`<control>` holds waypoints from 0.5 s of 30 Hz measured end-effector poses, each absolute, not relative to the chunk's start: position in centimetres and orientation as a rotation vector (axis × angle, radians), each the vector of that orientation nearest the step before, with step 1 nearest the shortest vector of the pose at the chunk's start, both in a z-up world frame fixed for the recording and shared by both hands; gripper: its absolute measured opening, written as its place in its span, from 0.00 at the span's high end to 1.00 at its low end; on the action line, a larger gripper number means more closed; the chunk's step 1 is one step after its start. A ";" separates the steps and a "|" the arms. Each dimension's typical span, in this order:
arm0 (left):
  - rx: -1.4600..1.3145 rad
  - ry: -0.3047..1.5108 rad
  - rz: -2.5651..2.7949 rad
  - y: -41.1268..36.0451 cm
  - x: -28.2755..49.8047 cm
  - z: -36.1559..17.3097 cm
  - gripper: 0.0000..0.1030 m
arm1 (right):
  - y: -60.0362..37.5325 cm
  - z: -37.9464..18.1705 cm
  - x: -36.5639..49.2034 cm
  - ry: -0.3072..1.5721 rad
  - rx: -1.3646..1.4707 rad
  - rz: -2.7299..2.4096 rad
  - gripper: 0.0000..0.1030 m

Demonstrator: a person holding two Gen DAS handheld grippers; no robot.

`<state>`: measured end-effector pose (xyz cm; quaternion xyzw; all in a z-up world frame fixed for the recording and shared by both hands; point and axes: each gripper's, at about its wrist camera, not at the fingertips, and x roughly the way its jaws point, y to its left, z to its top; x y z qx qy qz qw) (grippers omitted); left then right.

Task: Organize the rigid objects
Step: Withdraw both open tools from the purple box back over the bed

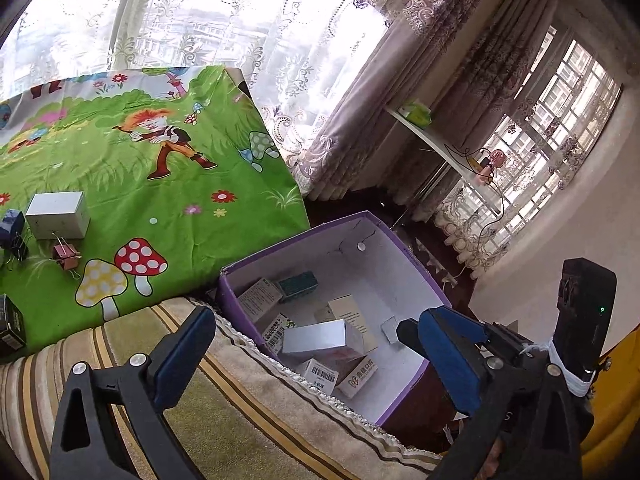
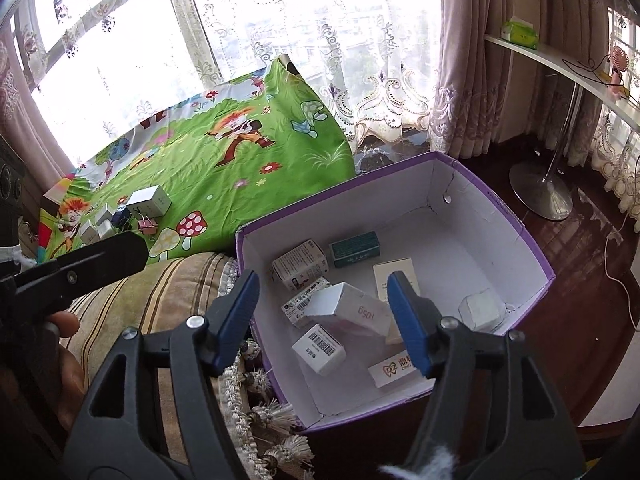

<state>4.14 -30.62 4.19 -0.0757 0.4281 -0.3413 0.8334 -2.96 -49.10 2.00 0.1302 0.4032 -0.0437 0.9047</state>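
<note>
Only rightward: fan base point(image 2: 541, 192) beside box point(image 2: 532, 252).

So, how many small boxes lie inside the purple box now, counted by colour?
Teal boxes: 1
White or pale boxes: 7
Total in the purple box: 8

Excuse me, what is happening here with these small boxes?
A person with tongs in each hand is sorting small boxes into a purple carton. The right tongs hang open above a white box marked 105g lying inside. The left tongs are wide open and empty. A grey box and binder clips wait on the green cartoon cloth.
</note>
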 end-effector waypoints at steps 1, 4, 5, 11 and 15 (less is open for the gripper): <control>-0.161 0.905 -0.730 -30.6 4.2 4.2 0.00 | -49.0 2.0 -2.9 0.834 0.267 -0.088 0.30; -0.148 0.910 -0.750 -30.6 4.1 4.3 0.00 | -48.7 2.0 -2.9 0.840 0.261 -0.077 0.28; -0.146 0.915 -0.763 -30.6 4.0 4.4 0.00 | -48.6 2.0 -2.9 0.842 0.259 -0.074 0.27; -0.097 0.897 -0.758 -30.3 3.4 4.9 0.01 | -47.6 1.9 -2.5 0.855 0.245 -0.048 0.24; -0.115 0.885 -0.749 -29.2 3.6 5.0 0.01 | -46.9 2.1 -2.2 0.860 0.230 -0.032 0.23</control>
